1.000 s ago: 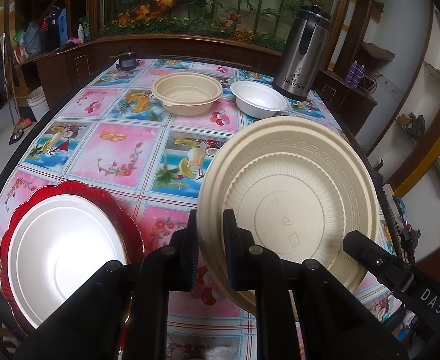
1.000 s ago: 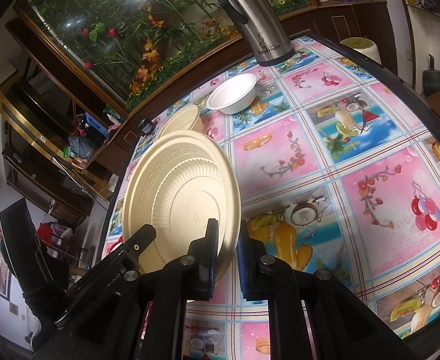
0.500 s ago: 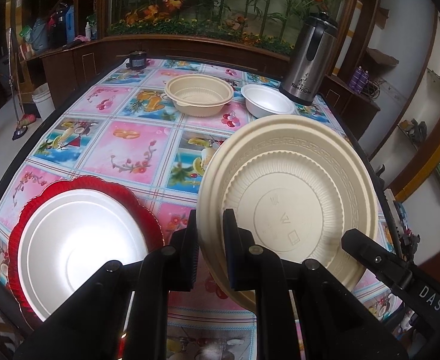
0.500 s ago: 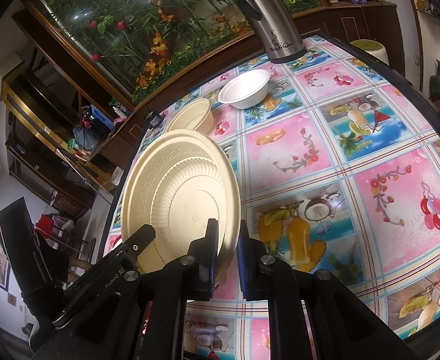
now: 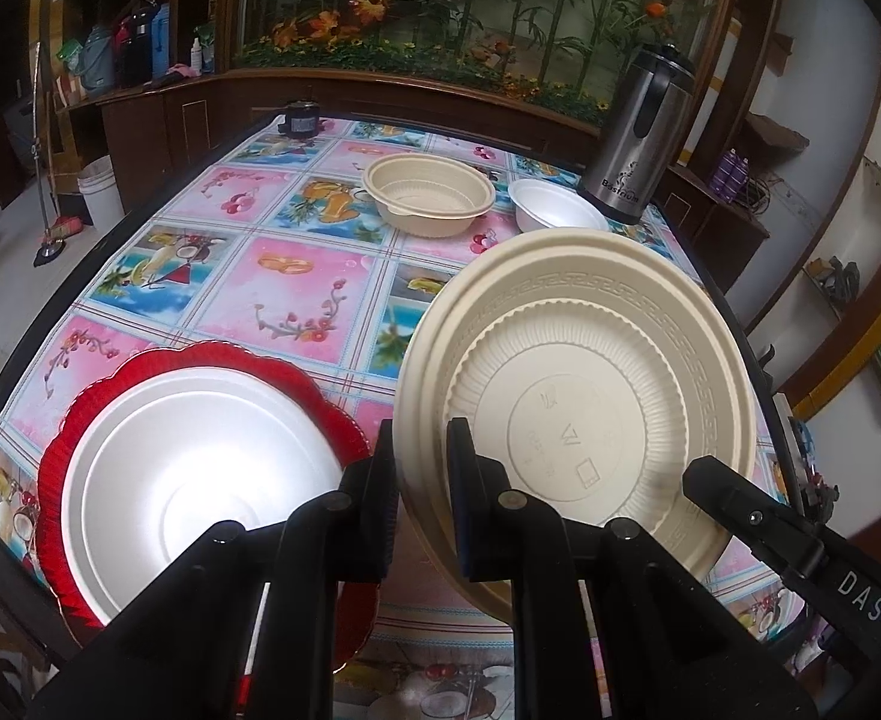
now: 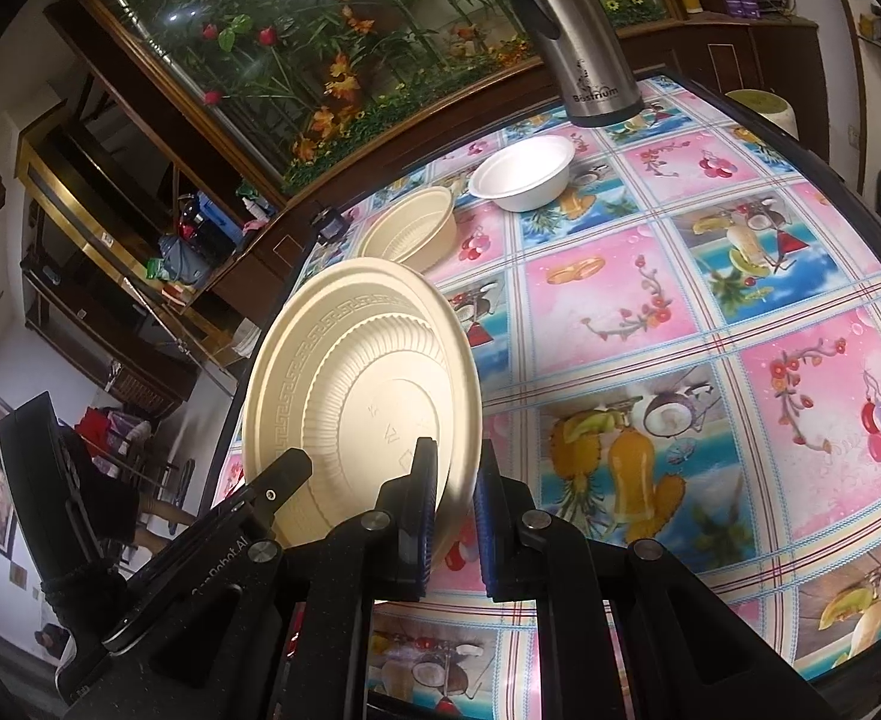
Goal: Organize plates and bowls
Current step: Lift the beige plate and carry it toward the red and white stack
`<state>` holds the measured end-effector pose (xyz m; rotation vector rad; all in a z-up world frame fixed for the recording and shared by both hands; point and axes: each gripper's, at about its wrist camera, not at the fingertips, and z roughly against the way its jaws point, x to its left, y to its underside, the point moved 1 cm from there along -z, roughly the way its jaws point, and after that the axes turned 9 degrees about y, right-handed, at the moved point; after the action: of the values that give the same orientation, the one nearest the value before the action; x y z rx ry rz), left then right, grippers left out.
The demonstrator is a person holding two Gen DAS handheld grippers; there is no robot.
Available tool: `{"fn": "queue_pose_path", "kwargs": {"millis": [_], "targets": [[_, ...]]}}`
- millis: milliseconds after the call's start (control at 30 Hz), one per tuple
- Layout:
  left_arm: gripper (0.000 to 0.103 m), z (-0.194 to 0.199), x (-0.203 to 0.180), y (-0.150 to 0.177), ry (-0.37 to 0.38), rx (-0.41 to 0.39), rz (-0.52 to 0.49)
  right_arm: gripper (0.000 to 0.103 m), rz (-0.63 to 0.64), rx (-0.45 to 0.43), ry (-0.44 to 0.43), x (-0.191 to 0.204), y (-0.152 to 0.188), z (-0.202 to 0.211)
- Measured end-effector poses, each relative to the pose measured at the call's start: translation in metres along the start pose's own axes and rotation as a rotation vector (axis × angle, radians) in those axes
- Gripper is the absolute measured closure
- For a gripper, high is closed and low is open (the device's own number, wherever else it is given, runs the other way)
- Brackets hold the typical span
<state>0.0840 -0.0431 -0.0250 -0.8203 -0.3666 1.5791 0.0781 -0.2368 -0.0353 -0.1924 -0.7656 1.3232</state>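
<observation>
A cream plate (image 5: 584, 396) is held tilted above the table. My left gripper (image 5: 422, 468) is shut on its left rim. My right gripper (image 6: 455, 492) is shut on its other rim, where the plate (image 6: 356, 396) shows again. A white plate (image 5: 194, 480) lies on a red scalloped plate (image 5: 74, 420) at the near left, just left of my left gripper. A cream bowl (image 5: 431, 192) and a white bowl (image 5: 554, 213) stand at the far side, also in the right wrist view as the cream bowl (image 6: 410, 234) and the white bowl (image 6: 524, 171).
A steel thermos jug (image 5: 644, 138) stands at the far right corner behind the white bowl. A small dark object (image 5: 299, 117) sits at the far edge. The table (image 5: 296, 276) has a patterned pink and blue cloth and a dark rim.
Both grippers have carried the cream plate to the left, closer to the red and white plates, which now fill more of the left wrist view.
</observation>
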Motion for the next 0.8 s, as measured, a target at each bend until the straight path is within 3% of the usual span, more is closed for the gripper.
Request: {"fn": "queue_pose_path", "kwargs": {"millis": [800], "targets": [[0.09,0.008,0.017,0.002,-0.007,-0.007,0.032,0.091,0.038,0.008,-0.013,0.017,0.003,-0.005]]}}
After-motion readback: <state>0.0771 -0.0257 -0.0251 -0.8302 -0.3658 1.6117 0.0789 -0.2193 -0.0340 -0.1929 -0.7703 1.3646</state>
